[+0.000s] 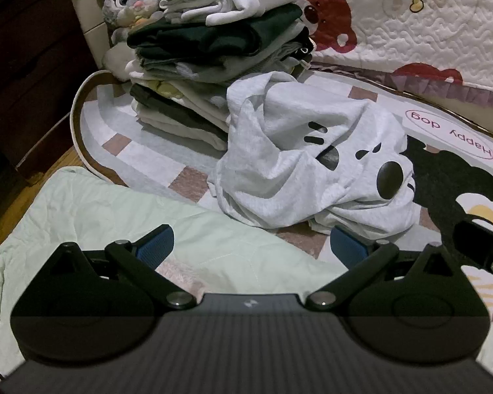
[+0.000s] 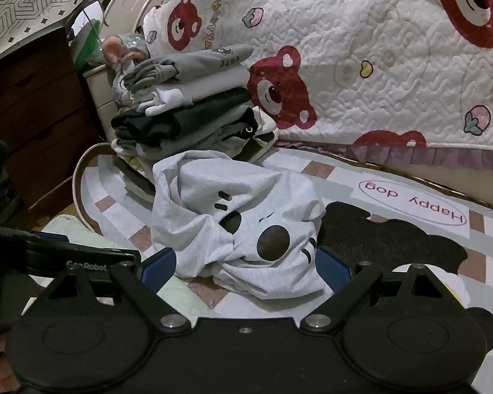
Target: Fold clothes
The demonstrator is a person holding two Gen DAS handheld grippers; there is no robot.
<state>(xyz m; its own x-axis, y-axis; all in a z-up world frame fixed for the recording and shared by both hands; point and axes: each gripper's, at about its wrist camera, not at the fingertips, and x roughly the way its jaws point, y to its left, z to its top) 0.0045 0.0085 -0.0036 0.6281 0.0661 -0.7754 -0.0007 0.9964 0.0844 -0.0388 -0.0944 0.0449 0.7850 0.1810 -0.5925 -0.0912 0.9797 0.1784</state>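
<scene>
Both your left gripper [image 1: 251, 246] and right gripper [image 2: 245, 267] gape, empty. Pinch the crumpled grey sweatshirt [image 2: 240, 226] carelessly (layers bunched) and you may topple the folded stack [image 1: 220, 65].

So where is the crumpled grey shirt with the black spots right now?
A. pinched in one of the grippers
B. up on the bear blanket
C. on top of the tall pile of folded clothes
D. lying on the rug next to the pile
D: the crumpled grey shirt lies bunched on the rug at the foot of the pile of folded clothes, and both the left gripper and right gripper are open, holding nothing.
</scene>
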